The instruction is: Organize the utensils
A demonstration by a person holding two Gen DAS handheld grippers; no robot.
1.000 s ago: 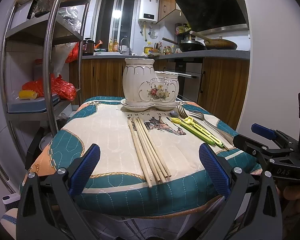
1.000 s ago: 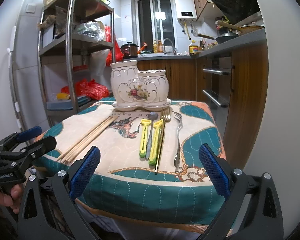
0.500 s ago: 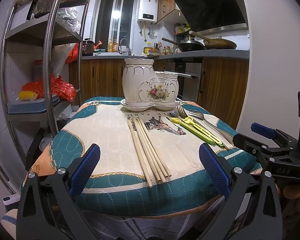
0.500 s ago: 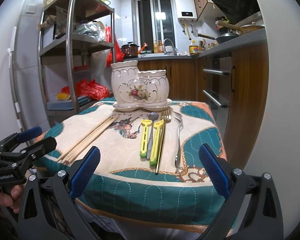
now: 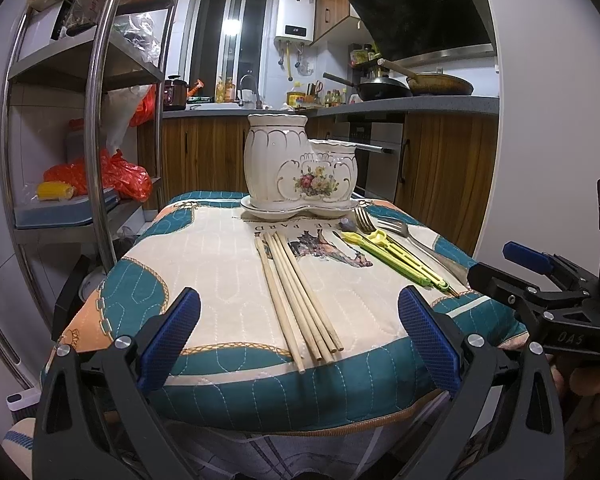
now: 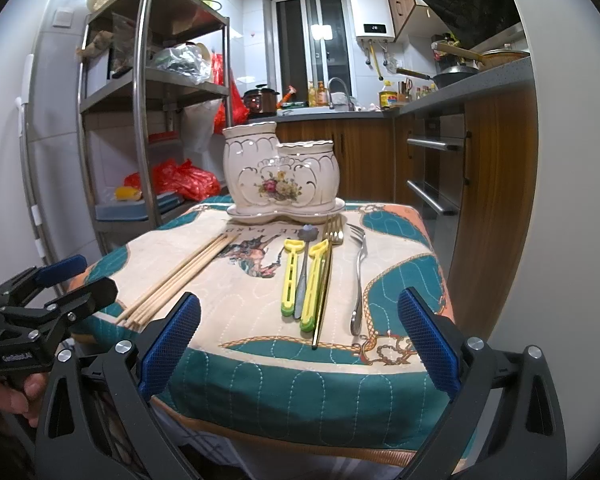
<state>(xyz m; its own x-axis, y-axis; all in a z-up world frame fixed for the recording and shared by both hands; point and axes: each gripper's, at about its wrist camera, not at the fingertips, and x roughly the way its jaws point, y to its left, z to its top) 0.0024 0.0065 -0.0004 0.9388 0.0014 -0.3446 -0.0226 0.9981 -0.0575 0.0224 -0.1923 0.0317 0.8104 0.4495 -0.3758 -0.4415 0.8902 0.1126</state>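
Jaws of left gripper (image 5: 299,340) and right gripper (image 6: 299,340) gape empty at the table (image 6: 300,392) near edge, short of chopsticks (image 5: 296,292).

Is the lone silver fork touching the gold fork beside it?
Apart. The right wrist view shows the silver fork lying alone, with bare cloth between it and the gold fork along their whole length.

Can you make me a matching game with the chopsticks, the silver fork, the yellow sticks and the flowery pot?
Things:
1. chopsticks
2. silver fork
3. yellow sticks
4. flowery pot

Places:
A. far end of the table, on a saucer
B. right side, lying alone
C. left side, in a bundle
D. middle, with a grey spoon between them

Pairs: 1-C, 2-B, 3-D, 4-A
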